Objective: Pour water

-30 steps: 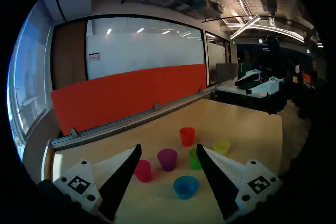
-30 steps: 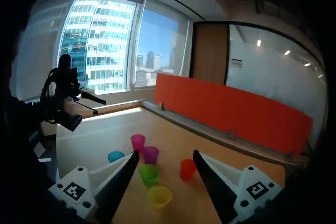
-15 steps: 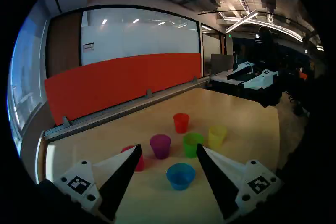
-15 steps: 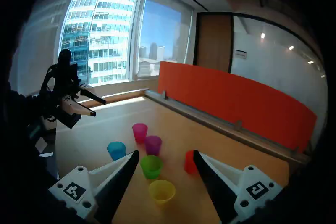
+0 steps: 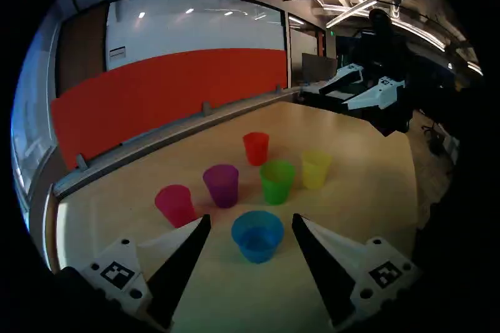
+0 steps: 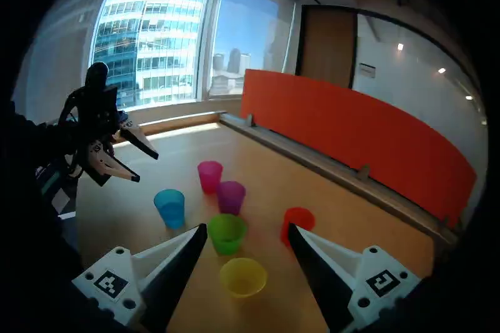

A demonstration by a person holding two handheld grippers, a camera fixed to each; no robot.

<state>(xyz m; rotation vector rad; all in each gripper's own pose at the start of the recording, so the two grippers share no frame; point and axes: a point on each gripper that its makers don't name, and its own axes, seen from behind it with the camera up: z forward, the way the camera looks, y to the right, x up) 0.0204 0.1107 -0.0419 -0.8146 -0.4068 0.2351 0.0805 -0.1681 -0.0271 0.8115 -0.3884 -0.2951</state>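
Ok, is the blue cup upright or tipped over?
Upright. The blue cup stands on its base on the table, mouth facing up.

The left gripper view rides on the left tool [image 5: 250, 216], low over the worktop [image 5: 369, 189], looking forward and slightly down; the blue cup [image 5: 257, 236] sits close between its fingers. The right gripper view rides on the right tool [image 6: 247, 227], a little higher, facing the window [image 6: 150, 39]. Both views share the cups [image 6: 230, 195], the worktop and the orange panel [image 5: 169, 89], seen from opposite sides, and each shows the other tool farther off.
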